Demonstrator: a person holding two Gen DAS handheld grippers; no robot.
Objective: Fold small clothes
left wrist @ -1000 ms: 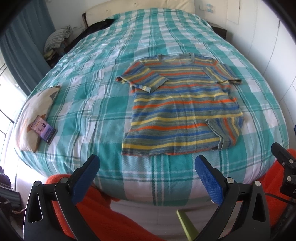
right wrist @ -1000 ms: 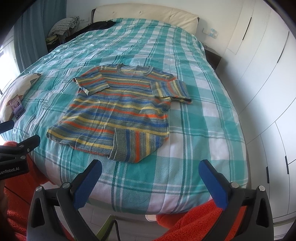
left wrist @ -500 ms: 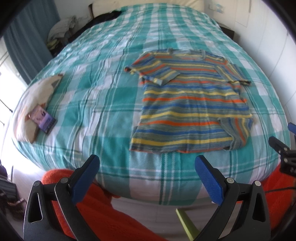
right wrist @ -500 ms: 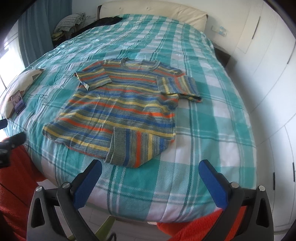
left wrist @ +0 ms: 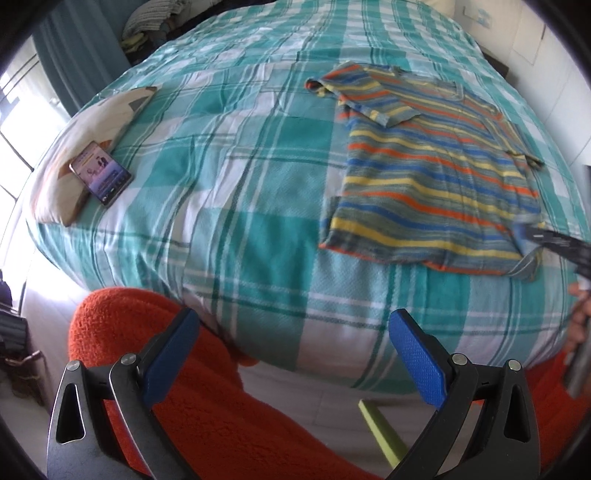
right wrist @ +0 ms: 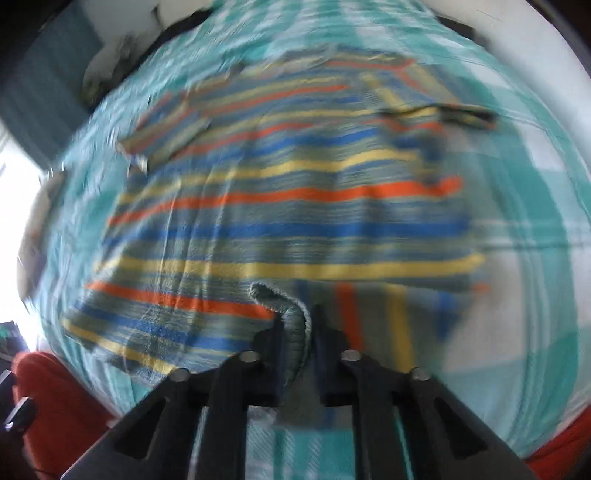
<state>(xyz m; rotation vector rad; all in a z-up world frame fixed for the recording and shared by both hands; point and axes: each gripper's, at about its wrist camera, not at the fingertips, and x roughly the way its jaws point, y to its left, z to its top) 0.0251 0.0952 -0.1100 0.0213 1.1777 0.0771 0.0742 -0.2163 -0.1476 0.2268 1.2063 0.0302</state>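
Note:
A striped knit T-shirt [left wrist: 432,173] in blue, orange, yellow and grey lies flat on the bed, its near right hem corner folded over. My left gripper [left wrist: 291,350] is open and empty, held off the bed's near edge, left of the shirt. My right gripper [right wrist: 295,325] is shut on the folded hem corner of the shirt [right wrist: 288,229]; grey knit bulges up between its jaws. The right wrist view is motion-blurred. The right gripper also shows at the right edge of the left wrist view [left wrist: 532,232], at the shirt's corner.
The bed has a teal and white plaid cover [left wrist: 229,184]. A phone [left wrist: 101,173] lies on a white pillow [left wrist: 74,147] at the bed's left edge. Orange fleece [left wrist: 192,387] is below the left gripper. Clothes are piled at the far left [left wrist: 155,18].
My right gripper moved forward onto the shirt's folded hem corner and closed on it. My left gripper shifted left and stayed open.

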